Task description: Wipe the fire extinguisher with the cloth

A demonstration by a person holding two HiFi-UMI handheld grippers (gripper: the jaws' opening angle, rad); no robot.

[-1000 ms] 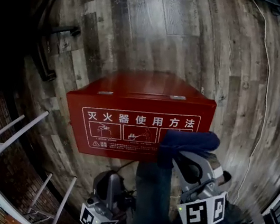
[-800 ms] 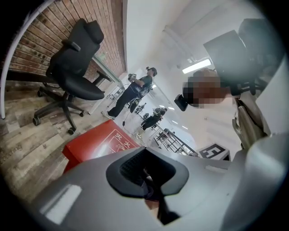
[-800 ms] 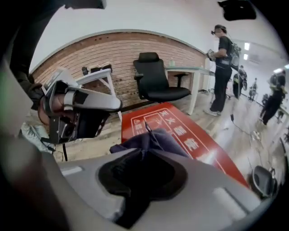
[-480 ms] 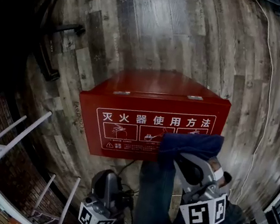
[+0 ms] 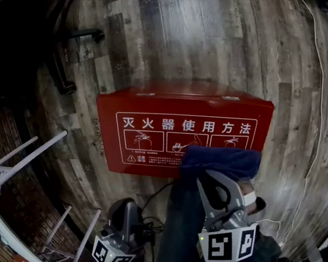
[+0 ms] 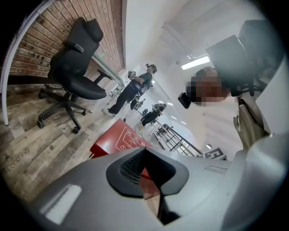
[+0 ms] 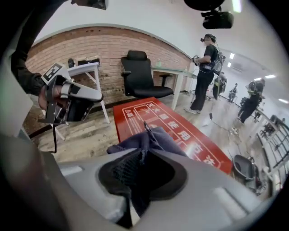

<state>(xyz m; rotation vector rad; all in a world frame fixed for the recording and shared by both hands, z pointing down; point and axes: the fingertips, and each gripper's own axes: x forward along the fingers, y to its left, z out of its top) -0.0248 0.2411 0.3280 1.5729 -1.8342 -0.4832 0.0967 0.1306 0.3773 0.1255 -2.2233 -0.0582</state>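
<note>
The red fire extinguisher box (image 5: 181,102) lies on the wooden floor, its white-lettered instruction panel facing me. My right gripper (image 5: 209,178) is shut on a dark blue cloth (image 5: 221,161), which rests bunched on the box's near right edge. In the right gripper view the cloth (image 7: 149,137) bulges from the jaws of the right gripper (image 7: 140,155) over the red box (image 7: 180,128). My left gripper (image 5: 128,210) hangs lower, near my body, short of the box, jaws together and empty. In its own view the left gripper (image 6: 144,153) points toward the red box (image 6: 118,140).
A black office chair (image 5: 17,38) stands left of the box, and a white table frame (image 5: 12,169) is at the lower left by a brick wall. A white cable (image 5: 312,109) runs along the floor on the right. Another person (image 7: 205,72) stands farther back.
The right gripper and its cloth have slid a little leftward along the box's near edge. The left gripper has shifted slightly. The head view has swung, so the box sits further right.
</note>
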